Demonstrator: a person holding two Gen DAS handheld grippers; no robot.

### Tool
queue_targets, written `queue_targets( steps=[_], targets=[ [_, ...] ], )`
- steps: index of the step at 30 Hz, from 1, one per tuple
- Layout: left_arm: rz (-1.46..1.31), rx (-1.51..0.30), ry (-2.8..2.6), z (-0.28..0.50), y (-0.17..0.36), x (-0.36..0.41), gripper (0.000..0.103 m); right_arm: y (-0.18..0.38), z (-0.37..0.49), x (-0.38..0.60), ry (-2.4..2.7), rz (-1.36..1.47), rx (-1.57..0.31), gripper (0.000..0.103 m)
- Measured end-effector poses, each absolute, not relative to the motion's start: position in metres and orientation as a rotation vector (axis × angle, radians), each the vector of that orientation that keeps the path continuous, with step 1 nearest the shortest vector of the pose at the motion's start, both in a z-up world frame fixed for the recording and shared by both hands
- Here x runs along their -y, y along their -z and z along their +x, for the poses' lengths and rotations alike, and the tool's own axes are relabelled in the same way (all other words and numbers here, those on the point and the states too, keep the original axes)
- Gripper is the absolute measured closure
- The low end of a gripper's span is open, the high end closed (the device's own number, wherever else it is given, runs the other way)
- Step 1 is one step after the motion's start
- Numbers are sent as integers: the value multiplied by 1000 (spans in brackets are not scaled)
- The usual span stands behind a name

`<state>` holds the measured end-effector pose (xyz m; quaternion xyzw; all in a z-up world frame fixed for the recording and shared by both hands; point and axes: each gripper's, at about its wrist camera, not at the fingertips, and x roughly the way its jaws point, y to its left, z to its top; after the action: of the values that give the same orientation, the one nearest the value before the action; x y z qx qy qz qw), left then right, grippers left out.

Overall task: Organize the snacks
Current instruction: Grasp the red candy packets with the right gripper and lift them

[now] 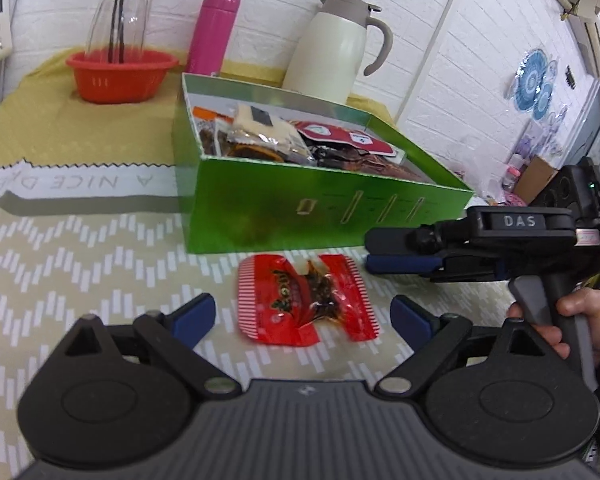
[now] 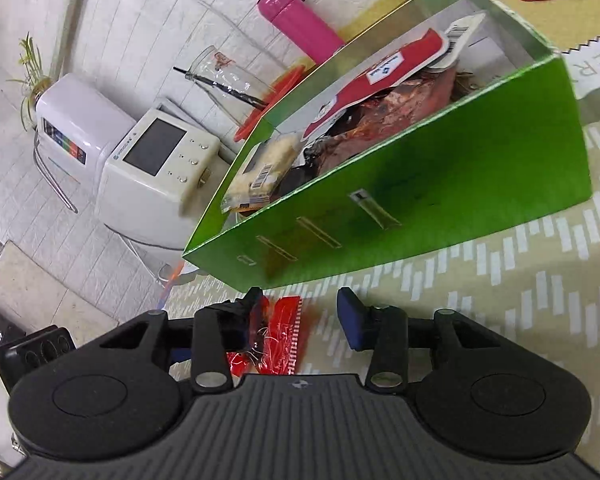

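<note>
A red snack packet [image 1: 308, 300] with dark contents lies flat on the patterned tablecloth, just in front of the green box [image 1: 300, 208]. My left gripper [image 1: 304, 314] is open, its blue pads on either side of the packet without touching it. The right gripper [image 1: 374, 252] comes in from the right, turned on its side, with its tips beside the packet's far right corner. In the right wrist view the right gripper [image 2: 302, 304] is open, and the packet [image 2: 284, 328] lies low by its left finger, not pinched. Several snack packets [image 1: 300, 140] fill the green box [image 2: 460, 184].
Behind the box stand a pink bottle [image 1: 214, 32], a white thermal jug [image 1: 332, 48] and a red bowl [image 1: 120, 76] holding a glass carafe. A white appliance [image 2: 156, 160] sits off the table's end. A hand [image 1: 556, 320] grips the right gripper's handle.
</note>
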<state>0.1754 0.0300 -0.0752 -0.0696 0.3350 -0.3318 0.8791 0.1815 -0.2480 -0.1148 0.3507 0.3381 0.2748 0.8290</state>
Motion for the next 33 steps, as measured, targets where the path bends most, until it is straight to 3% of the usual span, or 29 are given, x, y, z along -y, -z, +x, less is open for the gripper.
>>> queue_targets(
  steps=[4, 7, 9, 13, 20, 26, 27, 28, 30, 33],
  targets=[
    [-164, -698, 732, 174, 76, -28, 11, 114, 186, 234, -630, 739, -747, 31],
    [-159, -693, 730, 173, 76, -26, 11, 112, 186, 224, -646, 707, -749, 40],
    [-157, -688, 729, 171, 77, -26, 11, 114, 186, 221, -659, 689, -748, 80],
    [-138, -689, 722, 169, 76, -25, 11, 107, 175, 222, -716, 690, -680, 96],
    [-372, -730, 845, 180, 81, -47, 9, 96, 159, 245, -836, 822, -603, 98],
    [-450, -652, 924, 170, 71, -50, 8, 105, 159, 263, -906, 989, -588, 99],
    [-457, -643, 923, 168, 69, -50, 10, 106, 159, 264, -901, 984, -594, 99],
    [-465, -637, 921, 167, 69, -51, 21, 106, 159, 263, -896, 978, -597, 99],
    [-475, -649, 934, 167, 68, -49, 53, 106, 158, 263, -892, 976, -596, 98],
    [-479, -664, 936, 168, 70, -48, 58, 104, 155, 267, -879, 951, -584, 98]
  ],
)
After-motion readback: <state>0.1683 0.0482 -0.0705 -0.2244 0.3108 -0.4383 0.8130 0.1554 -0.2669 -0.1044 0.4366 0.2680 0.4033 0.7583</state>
